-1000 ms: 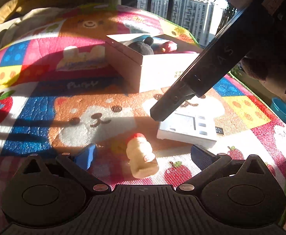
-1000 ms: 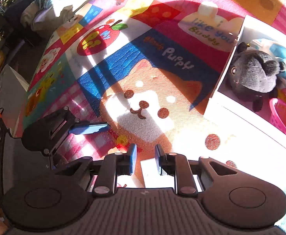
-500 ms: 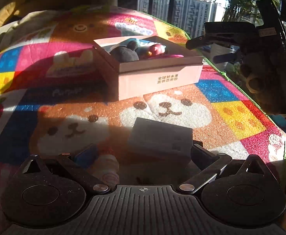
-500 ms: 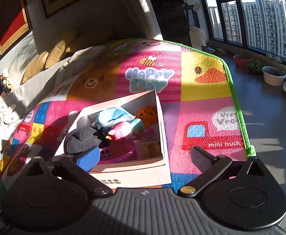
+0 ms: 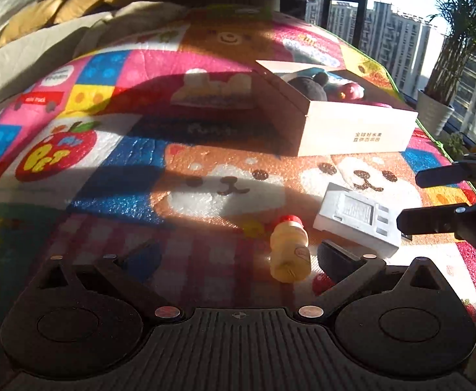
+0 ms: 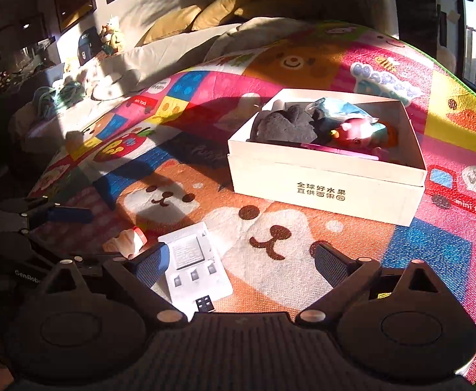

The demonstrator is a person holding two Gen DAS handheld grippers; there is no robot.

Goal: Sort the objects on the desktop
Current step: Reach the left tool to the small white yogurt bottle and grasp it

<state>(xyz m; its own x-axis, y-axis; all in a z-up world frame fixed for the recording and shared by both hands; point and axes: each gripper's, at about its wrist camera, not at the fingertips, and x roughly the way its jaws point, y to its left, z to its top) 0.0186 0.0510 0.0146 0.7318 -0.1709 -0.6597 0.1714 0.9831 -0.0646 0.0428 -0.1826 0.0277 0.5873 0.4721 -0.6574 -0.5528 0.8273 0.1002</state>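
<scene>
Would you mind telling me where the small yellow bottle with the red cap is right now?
The small yellow bottle lies on the play mat, low and right of centre in the left wrist view, immediately left of the white device, outside the cardboard box.

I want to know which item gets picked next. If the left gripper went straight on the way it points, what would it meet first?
Most likely the small yellow bottle lying on the mat, just inside the right finger of the open left gripper. The white device lies further right; depth is hard to judge.
</scene>
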